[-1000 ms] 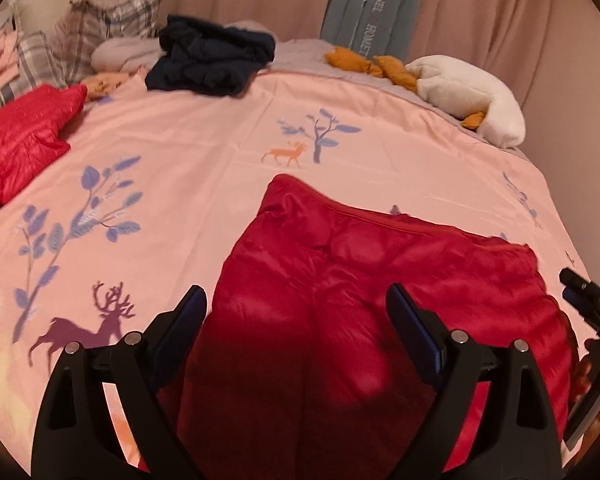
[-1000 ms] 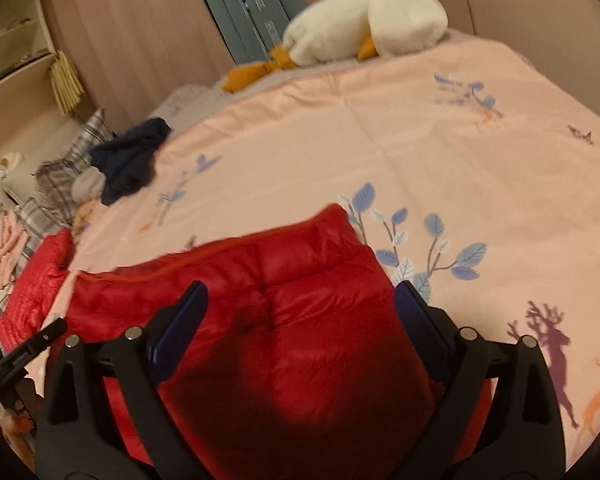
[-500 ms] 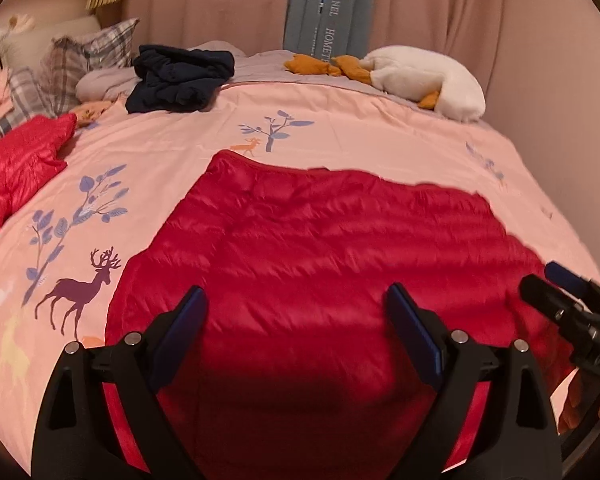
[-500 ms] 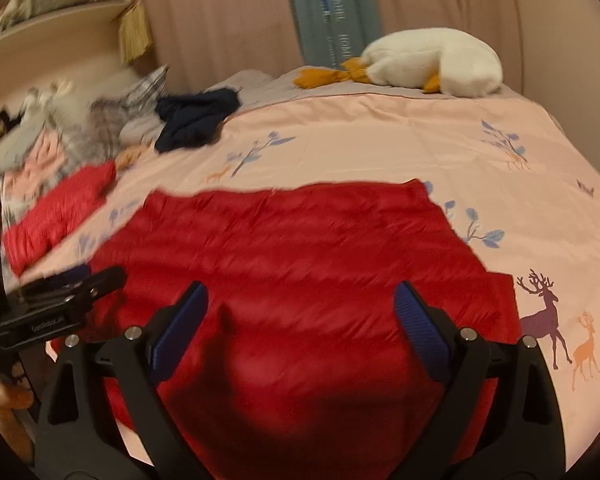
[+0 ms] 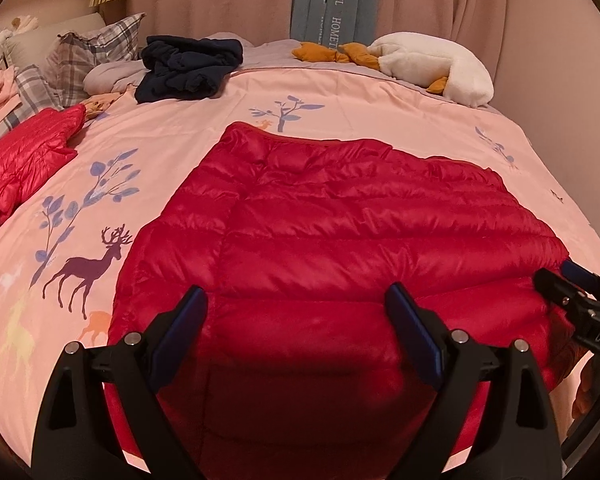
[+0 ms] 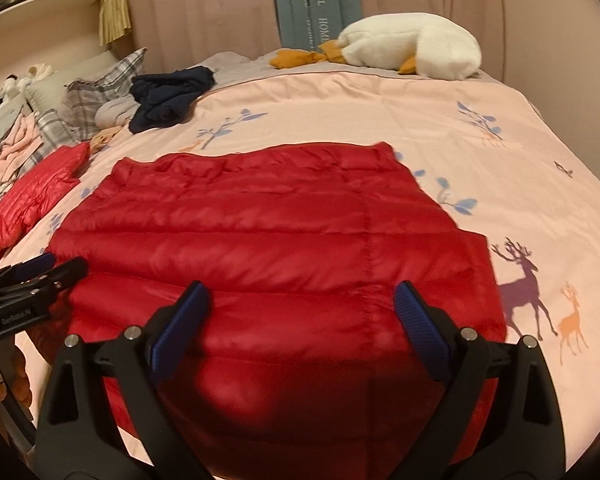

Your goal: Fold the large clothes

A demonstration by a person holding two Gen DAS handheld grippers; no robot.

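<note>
A large red quilted down garment (image 5: 340, 232) lies spread flat on the pink printed bed cover (image 5: 160, 140); it also shows in the right wrist view (image 6: 268, 232). My left gripper (image 5: 296, 320) is open and empty above the garment's near left part. My right gripper (image 6: 300, 312) is open and empty above its near right part. The right gripper's fingers (image 5: 568, 292) show at the garment's right edge in the left wrist view. The left gripper's fingers (image 6: 40, 272) show at its left edge in the right wrist view.
A second red down piece (image 5: 24, 156) lies at the left edge of the bed. A dark navy garment (image 5: 188, 68), plaid pillows (image 5: 88, 56) and a white plush goose (image 5: 432, 64) lie at the far side. Curtains hang behind.
The red garment, bunched and narrow a second ago, now lies spread wide and flat. Both grippers have pulled back toward the near edge and stayed open.
</note>
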